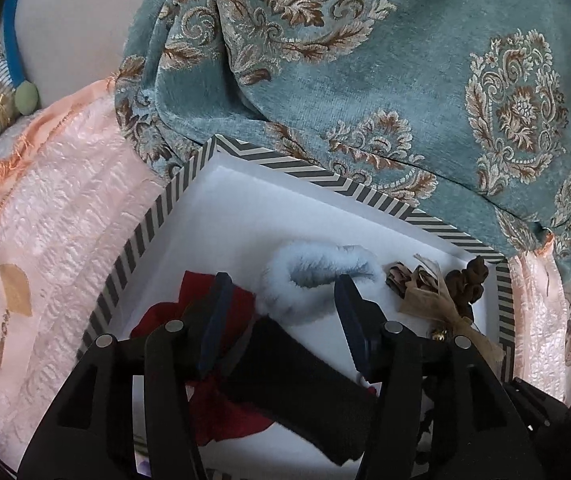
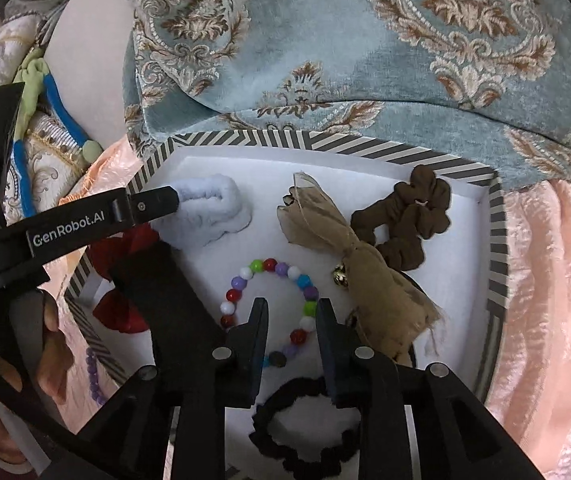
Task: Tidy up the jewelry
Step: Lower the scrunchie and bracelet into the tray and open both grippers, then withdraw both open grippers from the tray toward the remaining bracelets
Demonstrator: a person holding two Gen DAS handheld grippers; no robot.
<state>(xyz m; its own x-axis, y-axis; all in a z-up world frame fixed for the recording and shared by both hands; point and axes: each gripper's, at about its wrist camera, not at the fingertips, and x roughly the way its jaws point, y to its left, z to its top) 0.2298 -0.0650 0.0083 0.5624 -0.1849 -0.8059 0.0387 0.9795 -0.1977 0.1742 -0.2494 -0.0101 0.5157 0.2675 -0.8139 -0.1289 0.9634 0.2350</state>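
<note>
A white box with a striped rim (image 1: 325, 176) (image 2: 245, 138) holds the jewelry. My left gripper (image 1: 281, 284) stands open over a pale blue fluffy scrunchie (image 1: 309, 268) (image 2: 209, 212), which lies between its tips; one of its fingers (image 2: 153, 202) shows in the right wrist view. My right gripper (image 2: 291, 308) is open a little, with the right side of a multicoloured bead bracelet (image 2: 269, 266) lying loose between its jaws. Also in the box are a red fabric piece (image 1: 213, 412) (image 2: 119, 312), a black textured band (image 1: 297, 380), a tan gauze bow (image 2: 325, 220), a brown scrunchie (image 2: 413, 216) and a black scrunchie (image 2: 297, 432).
A teal damask cloth (image 1: 365, 60) (image 2: 365, 40) drapes behind the box. Pink satin bedding (image 1: 45, 220) (image 2: 545, 280) lies to both sides. A purple bead string (image 2: 94, 376) rests outside the box's left rim, near a person's hand (image 2: 49, 344).
</note>
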